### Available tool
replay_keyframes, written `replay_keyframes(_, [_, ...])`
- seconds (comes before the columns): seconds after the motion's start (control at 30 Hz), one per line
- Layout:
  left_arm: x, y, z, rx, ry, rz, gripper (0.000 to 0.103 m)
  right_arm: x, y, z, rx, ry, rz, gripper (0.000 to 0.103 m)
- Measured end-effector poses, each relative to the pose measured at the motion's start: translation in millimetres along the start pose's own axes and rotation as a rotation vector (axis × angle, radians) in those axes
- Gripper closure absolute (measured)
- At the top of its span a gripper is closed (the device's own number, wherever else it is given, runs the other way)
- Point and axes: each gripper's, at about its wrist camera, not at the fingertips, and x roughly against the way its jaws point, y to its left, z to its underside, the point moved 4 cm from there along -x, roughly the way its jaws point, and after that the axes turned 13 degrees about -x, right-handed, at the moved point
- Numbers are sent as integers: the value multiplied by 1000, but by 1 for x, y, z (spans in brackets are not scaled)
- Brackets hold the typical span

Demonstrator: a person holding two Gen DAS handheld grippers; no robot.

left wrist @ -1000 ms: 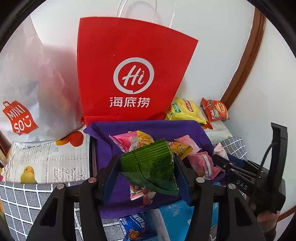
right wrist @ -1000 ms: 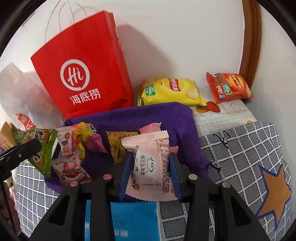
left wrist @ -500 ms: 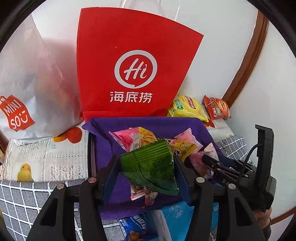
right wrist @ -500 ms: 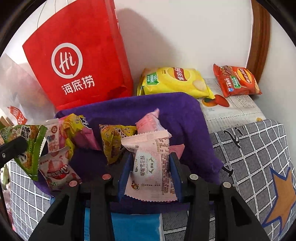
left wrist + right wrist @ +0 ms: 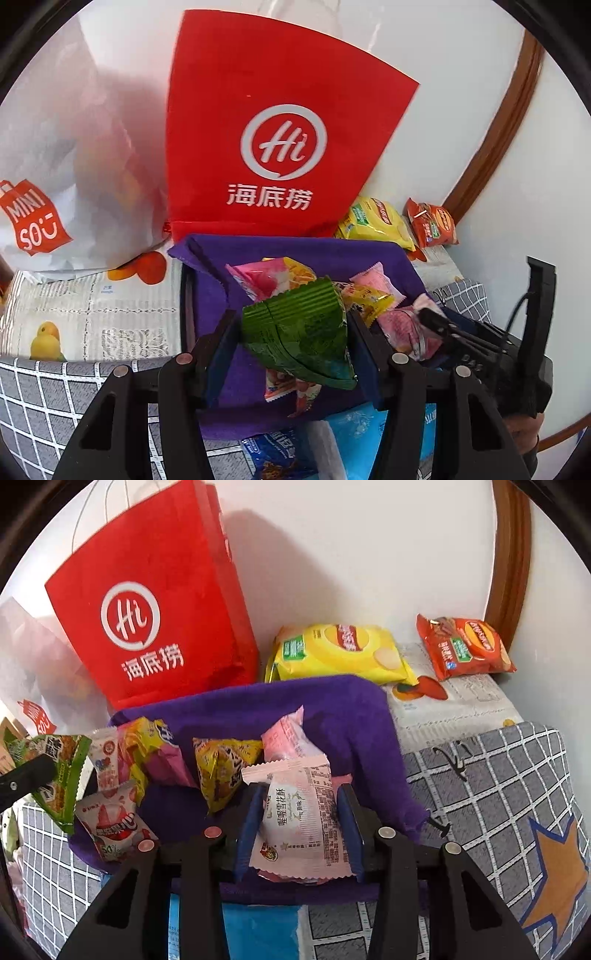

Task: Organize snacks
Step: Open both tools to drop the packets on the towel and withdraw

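The purple bin [image 5: 354, 716] now looms nearer in both views, with the pink pack [image 5: 299, 812] clamped in the right gripper [image 5: 299, 823] fingers and the green pack [image 5: 299, 328] clamped in the left gripper [image 5: 295, 339] above it, the red bag [image 5: 280, 129] behind.

A red paper bag [image 5: 280, 147] stands at twelve o'clock, a white shopping bag [image 5: 74, 166] at ten.
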Motion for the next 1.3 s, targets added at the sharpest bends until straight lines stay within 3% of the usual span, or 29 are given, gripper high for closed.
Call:
replay_keyframes(0.27, [-3, 0, 0, 24, -18, 58, 47, -5, -15, -13, -23, 0, -24, 62])
replay_keyframes(0.5, [-27, -32, 8, -23, 8, 110, 47, -21, -6, -17, -7, 14, -63, 61])
replay_keyframes(0.7, [-42, -38, 12, -20, 37, 79, 47, -33, 1, -13, 24, 37, -84, 60])
replay_keyframes(0.93, [-51, -32, 14, 6, 48, 34, 47, -19, -1, -12, 14, 37, -106, 44])
replay_keyframes(1.13, [-51, -35, 13, 0, 51, 25, 45, 6, -4, -3, 24, 8, -102, 37])
replay_keyframes(1.3, [-46, -38, 9, -14, 49, 24, 32, 26, -11, 0, 6, -10, -91, 37])
